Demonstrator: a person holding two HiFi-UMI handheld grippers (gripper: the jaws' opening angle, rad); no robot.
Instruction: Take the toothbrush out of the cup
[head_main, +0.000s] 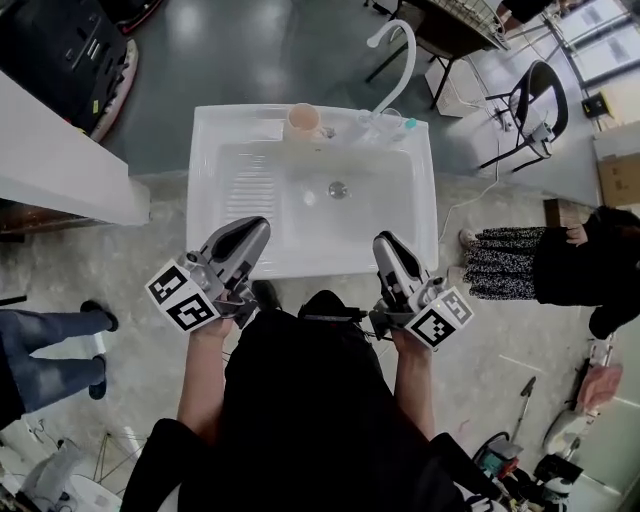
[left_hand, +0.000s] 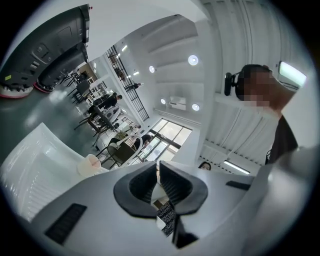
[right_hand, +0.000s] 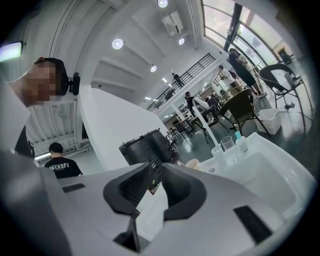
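Open lab hall: freestanding white sink, office chair, mezzanine railing.

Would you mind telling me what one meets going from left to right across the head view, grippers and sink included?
Left gripper → pale pink cup → sink drain → right gripper → black chair.

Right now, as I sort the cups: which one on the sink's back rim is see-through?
The clear cup beside the faucet base. The other cup, further left along the rim in the head view, is opaque peach.
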